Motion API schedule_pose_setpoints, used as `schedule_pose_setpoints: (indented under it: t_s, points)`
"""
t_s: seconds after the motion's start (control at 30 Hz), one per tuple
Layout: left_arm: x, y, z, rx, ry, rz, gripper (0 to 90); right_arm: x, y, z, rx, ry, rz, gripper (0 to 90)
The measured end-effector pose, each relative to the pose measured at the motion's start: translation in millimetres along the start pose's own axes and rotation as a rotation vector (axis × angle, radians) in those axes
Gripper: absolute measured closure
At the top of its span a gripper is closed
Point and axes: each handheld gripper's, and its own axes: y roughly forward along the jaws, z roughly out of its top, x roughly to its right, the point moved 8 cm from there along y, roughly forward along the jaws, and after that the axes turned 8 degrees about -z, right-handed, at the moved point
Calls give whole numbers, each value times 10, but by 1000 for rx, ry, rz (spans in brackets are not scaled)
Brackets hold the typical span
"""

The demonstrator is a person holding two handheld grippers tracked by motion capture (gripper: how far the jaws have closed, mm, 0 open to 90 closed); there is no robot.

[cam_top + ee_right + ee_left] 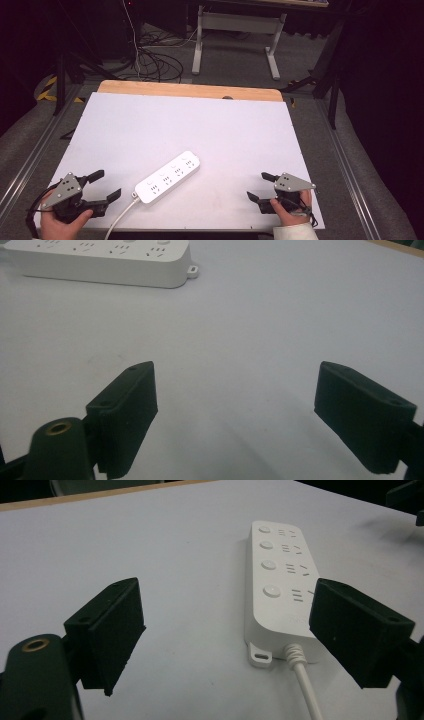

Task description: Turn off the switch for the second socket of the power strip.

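Note:
A white power strip (168,177) with several sockets and round buttons lies slanted on the white table top (175,125), near its front edge. Its white cable (120,217) runs off the front. My left gripper (106,184) rests at the front left, open, a short way left of the strip's cable end. In the left gripper view the strip (280,585) lies just ahead between the spread jaws of my left gripper (227,630). My right gripper (261,187) sits open at the front right, empty. In the right gripper view the strip (100,260) is far off at the top left.
A wooden strip (190,91) edges the table's far side. Beyond it stand a white desk frame (235,35) and loose cables (155,62) on the grey floor. Metal rails (30,155) run along both sides of the table.

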Motion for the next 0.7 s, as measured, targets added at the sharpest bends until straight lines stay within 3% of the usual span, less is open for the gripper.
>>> schedule_pose_setpoints:
  t_s: [0.27, 0.47, 0.7]
  points:
    - [12, -5, 7, -14, -3, -2, 149, -16, 24, -22, -17, 5, 15, 172]
    - [32, -12, 40, -53, 80, 48, 141, -29, 26, -20, -13, -1, 25, 172]
    - [48, -12, 51, -33, 58, 24, 151, -27, 34, -36, -24, 11, 31, 172]
